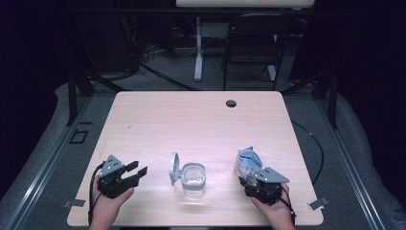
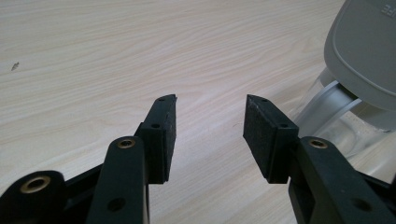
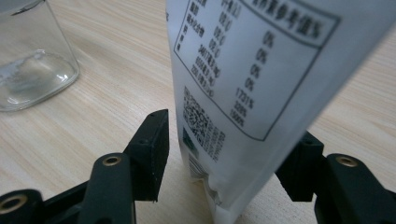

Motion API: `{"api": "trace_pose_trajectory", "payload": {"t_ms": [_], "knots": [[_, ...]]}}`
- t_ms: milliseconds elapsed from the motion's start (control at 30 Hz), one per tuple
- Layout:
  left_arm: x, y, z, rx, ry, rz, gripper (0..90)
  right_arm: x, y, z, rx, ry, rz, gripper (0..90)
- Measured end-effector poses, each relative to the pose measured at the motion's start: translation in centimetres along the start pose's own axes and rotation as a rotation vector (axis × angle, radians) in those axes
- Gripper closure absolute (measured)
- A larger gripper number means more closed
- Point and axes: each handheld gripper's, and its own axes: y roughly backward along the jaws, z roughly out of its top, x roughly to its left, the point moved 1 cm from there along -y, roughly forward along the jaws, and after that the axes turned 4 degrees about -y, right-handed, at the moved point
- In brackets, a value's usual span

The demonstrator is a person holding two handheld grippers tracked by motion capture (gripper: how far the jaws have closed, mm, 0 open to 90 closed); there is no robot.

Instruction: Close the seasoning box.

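Note:
A clear glass container (image 1: 194, 181) stands near the table's front edge, its grey hinged lid (image 1: 174, 168) flipped up on its left side. In the left gripper view the lid (image 2: 364, 46) and the glass (image 2: 334, 116) sit at the right edge. My left gripper (image 1: 136, 170) (image 2: 210, 100) rests left of the container, open, with bare wood between its pads. A white-and-blue printed bag (image 1: 249, 163) (image 3: 252, 70) stands upright at the right. My right gripper (image 1: 247, 178) (image 3: 233, 126) straddles the bag's bottom; the left pad (image 3: 156, 149) stands off it and the bag hides most of the other.
The light wooden table (image 1: 191, 124) has a cable hole (image 1: 231, 103) near its far edge. A dark chair (image 1: 253, 38) and a desk leg (image 1: 198, 48) stand on the floor beyond. The glass container (image 3: 28, 60) appears at the upper left of the right gripper view.

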Motion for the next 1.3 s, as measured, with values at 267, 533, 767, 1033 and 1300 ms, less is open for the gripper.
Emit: {"api": "trace_pose_trajectory", "payload": {"t_ms": [267, 533, 767, 1033, 1300], "knots": [[-0.08, 0.01, -0.03, 0.001, 0.000, -0.001, 54.7, -0.24, -0.12, -0.24, 0.000, -0.014, 0.008, 47.0], [0.00, -0.01, -0.12, 0.000, 0.005, 0.004, 54.7, -0.34, -0.31, -0.48, 0.001, -0.019, 0.016, 47.3], [0.09, 0.08, -0.19, 0.004, 0.002, 0.004, 54.7, -0.25, -0.41, -0.51, -0.001, -0.011, 0.006, 47.3], [0.17, 0.17, -0.22, 0.001, 0.004, 0.009, 54.7, -0.19, -0.65, -0.61, 0.002, -0.008, -0.003, 47.3], [0.17, 0.15, -0.19, 0.004, 0.002, 0.007, 54.7, -0.11, -0.85, -0.68, 0.012, -0.011, -0.008, 47.4]]}}
